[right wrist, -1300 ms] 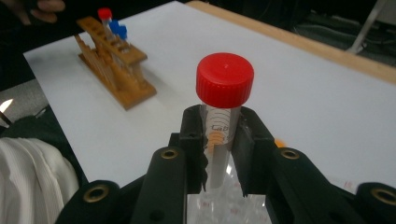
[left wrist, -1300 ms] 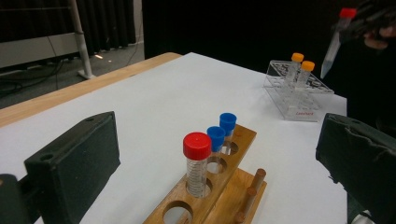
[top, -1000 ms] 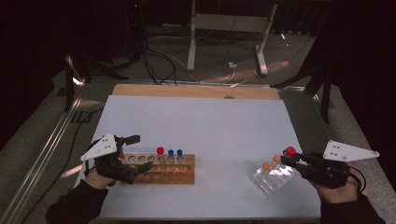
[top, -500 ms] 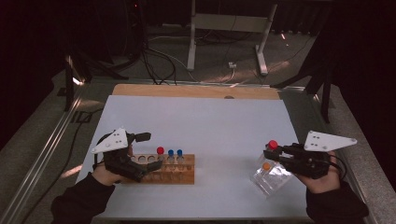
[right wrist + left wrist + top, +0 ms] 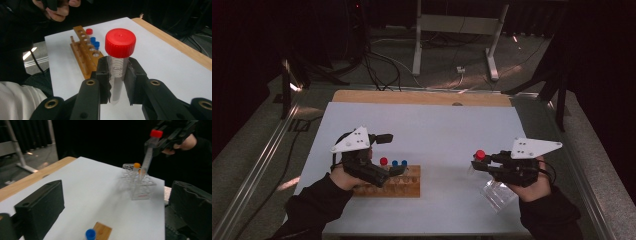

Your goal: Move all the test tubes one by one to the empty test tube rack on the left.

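Overhead, the red-capped tube (image 5: 480, 156) is held clamped in the right gripper (image 5: 479, 164) above the clear rack (image 5: 497, 192) near the table's (image 5: 437, 120) right edge; the left gripper (image 5: 389, 155) (jaws spread wide, nothing between) is seen over the wooden rack (image 5: 404, 187), with bare table between.

Left gripper (image 5: 393, 155): black body, two broad black block jaws with a small round hole in the top face of one; grey three-cornered plate on top bearing several small dark screws; black cable trailing behind.

Right gripper (image 5: 476, 164): black body of the same build; grey three-cornered plate with small screws on top; black cable looping at the rear. Its own view shows two black arms with brass-coloured ringed eyelets at the pivots, and black pads (image 5: 103, 75) with toothed inner edges.

Left hand (image 5: 343, 172) and right hand (image 5: 532, 187): bare. Sleeves: dark, long, reaching to the wrists. A white garment shows at the lower corner of the right gripper view.
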A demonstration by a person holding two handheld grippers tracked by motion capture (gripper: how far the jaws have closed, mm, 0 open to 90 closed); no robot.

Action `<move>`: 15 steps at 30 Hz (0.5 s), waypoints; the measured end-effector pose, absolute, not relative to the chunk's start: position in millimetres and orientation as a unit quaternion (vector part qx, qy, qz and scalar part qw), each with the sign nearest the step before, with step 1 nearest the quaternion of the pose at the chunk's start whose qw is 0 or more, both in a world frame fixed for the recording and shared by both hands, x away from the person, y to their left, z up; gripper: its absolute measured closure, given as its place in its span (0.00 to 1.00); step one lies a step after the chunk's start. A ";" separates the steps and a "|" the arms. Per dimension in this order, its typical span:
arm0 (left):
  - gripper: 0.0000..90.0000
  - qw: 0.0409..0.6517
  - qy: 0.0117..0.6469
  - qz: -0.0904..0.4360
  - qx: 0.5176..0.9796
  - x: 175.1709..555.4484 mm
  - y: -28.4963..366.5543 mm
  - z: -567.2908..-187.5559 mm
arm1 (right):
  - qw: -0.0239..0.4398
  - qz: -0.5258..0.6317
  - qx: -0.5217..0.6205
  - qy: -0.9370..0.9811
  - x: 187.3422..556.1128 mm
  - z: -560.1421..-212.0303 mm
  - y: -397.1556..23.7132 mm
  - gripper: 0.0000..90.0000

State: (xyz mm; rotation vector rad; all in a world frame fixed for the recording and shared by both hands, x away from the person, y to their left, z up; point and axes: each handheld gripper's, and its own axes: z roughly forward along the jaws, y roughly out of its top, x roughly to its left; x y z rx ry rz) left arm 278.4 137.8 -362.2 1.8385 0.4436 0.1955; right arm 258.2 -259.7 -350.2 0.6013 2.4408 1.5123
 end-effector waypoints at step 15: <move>0.06 0.590 0.154 0.063 0.790 276.9 93.7 -352.0 | 0.086 0.505 0.181 0.840 258.1 -361.7 -228.4 0.82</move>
